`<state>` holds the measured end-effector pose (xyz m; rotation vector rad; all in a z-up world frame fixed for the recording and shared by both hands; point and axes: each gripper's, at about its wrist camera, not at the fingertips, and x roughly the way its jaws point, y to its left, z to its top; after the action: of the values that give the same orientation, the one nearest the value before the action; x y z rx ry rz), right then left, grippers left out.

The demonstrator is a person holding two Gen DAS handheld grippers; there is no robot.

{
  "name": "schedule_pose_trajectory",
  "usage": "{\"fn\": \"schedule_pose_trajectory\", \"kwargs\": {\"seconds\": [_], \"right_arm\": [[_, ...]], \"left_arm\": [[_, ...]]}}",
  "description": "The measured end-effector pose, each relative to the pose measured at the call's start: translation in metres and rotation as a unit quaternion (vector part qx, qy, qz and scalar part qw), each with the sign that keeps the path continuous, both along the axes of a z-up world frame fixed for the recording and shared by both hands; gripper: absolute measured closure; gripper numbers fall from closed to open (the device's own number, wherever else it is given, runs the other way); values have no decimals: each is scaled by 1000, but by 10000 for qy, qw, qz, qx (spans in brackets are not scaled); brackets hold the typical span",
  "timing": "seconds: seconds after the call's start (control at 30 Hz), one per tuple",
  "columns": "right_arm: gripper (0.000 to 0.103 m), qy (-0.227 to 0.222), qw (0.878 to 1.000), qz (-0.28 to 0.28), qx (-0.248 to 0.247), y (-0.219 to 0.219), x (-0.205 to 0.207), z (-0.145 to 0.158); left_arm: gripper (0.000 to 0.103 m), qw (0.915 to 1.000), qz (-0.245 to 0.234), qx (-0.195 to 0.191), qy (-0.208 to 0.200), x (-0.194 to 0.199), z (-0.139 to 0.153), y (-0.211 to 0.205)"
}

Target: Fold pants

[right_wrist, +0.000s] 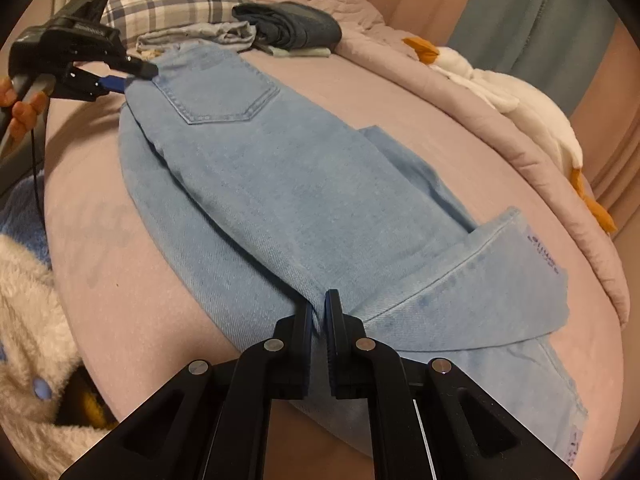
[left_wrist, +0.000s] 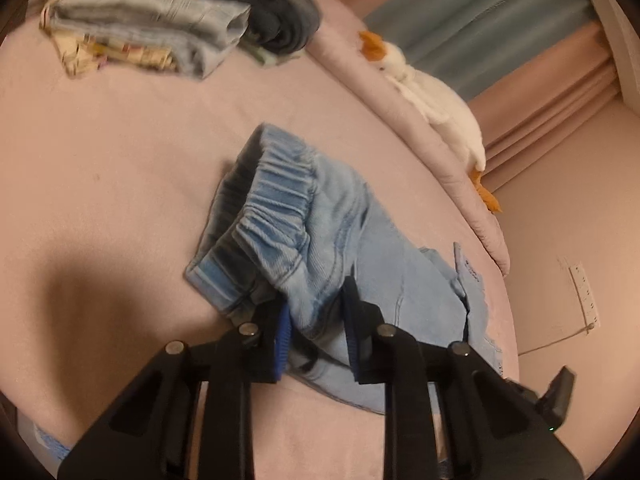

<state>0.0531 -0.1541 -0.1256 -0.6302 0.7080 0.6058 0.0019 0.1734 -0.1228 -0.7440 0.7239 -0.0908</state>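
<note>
Light blue jeans [right_wrist: 280, 184] lie lengthwise on the pink bed, one leg folded over the other, back pocket facing up. My right gripper [right_wrist: 319, 312] is shut on a fold of the leg near the hems. My left gripper [left_wrist: 314, 312] holds the jeans [left_wrist: 304, 220] at the elastic waistband, with denim bunched between its fingers; the right wrist view shows it [right_wrist: 134, 74] at the far waist end, closed on the waistband corner.
Folded clothes [left_wrist: 160, 36] and dark jeans [right_wrist: 288, 26] are stacked at the head of the bed by a plaid pillow [right_wrist: 168, 4]. A white goose plush [right_wrist: 520, 108] lies along the right edge. A fluffy cream garment [right_wrist: 28, 320] sits at the left.
</note>
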Motion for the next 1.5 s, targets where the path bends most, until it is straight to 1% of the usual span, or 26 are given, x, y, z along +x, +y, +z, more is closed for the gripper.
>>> {"fn": "schedule_pose_trajectory", "kwargs": {"seconds": [0.1, 0.17, 0.23, 0.3, 0.4, 0.47, 0.5, 0.57, 0.6, 0.67, 0.73, 0.83, 0.87, 0.93, 0.97, 1.0, 1.03, 1.07, 1.1, 1.17, 1.27, 1.33, 1.37, 1.4, 1.43, 1.5], "right_arm": [[97, -224, 9996, 30, 193, -6, -8, 22], [97, -333, 9992, 107, 179, -9, -14, 32], [97, -356, 9990, 266, 97, -7, -22, 35], [97, -302, 9987, 406, -78, -1, -30, 27], [97, -300, 9964, 619, -492, 8, -43, 3], [97, -248, 9958, 586, -665, 11, -45, -12], [97, -252, 9960, 560, -646, 11, -44, -12], [97, -242, 9963, 565, -609, 10, -43, -8], [97, -113, 9971, 520, -536, 7, -40, -7], [97, 197, 9985, 416, -311, 1, -32, 3], [96, 386, 9986, 284, 202, -9, -27, 19], [96, 825, 9900, -32, 1143, -29, -11, 34], [96, 934, 9866, -165, 1325, -33, -6, 32], [96, 1255, 9824, -355, 1339, -32, 1, 18], [90, 1549, 9795, -374, 1232, -28, 2, 7], [79, 1686, 9783, -395, 1135, -25, 0, 0], [72, 1625, 9796, -311, 1140, -23, -4, -1], [58, 1625, 9796, -154, 1172, -21, -9, 2], [54, 1699, 9780, -54, 1206, -21, -12, 6], [54, 1898, 9718, 1, 1399, -29, -10, 15], [54, 2050, 9565, -316, 2053, -59, 2, 33], [54, 2053, 9418, -709, 2565, -86, 20, 43], [54, 2013, 9363, -974, 2707, -99, 31, 46], [54, 1940, 9329, -1339, 2722, -110, 44, 47], [54, 1817, 9304, -1792, 2631, -121, 63, 48], [54, 1761, 9238, -2270, 2532, -132, 90, 46]], "left_arm": [[80, 9999, -70, 77, -92, -2, 8, 2], [80, 9999, -59, 137, -14, -1, 4, 5], [80, 9996, -4, 200, 184, 2, -5, 9], [80, 9991, 6, 193, 384, 5, -17, 12], [77, 9982, -37, 326, 504, 2, -24, 10], [72, 9970, -65, 511, 571, 1, -22, 10], [67, 9957, -58, 673, 632, -1, -20, 10], [65, 9934, -41, 934, 669, -3, -14, 9], [68, 9911, -12, 1168, 642, -6, -8, 7], [68, 9848, -27, 1657, 516, -12, 5, -3], [67, 9776, -216, 2070, 327, -14, 17, -22], [67, 9710, -762, 2267, 45, -8, 25, -58], [67, 9695, -970, 2253, -23, -4, 26, -71], [67, 9663, -1333, 2199, -152, 5, 29, -94], [67, 9640, -1540, 2159, -210, 11, 28, -108], [65, 9621, -1675, 2143, -203, 16, 26, -117], [64, 9594, -1828, 2139, -184, 23, 25, -127], [64, 9561, -1977, 2155, -169, 29, 22, -138], [63, 9527, -2098, 2197, -127, 34, 17, -148], [63, 9457, -2336, 2262, -66, 41, 8, -166], [63, 9380, -2597, 2295, 25, 46, -5, -186], [63, 9289, -2805, 2415, 84, 47, -13, -207], [63, 9233, -2878, 2541, 115, 47, -19, -213], [61, 9181, -2942, 2651, 178, 46, -29, -219], [61, 9185, -2902, 2682, 128, 45, -32, -220], [59, 9195, -2868, 2686, 23, 42, -33, -220]]}}
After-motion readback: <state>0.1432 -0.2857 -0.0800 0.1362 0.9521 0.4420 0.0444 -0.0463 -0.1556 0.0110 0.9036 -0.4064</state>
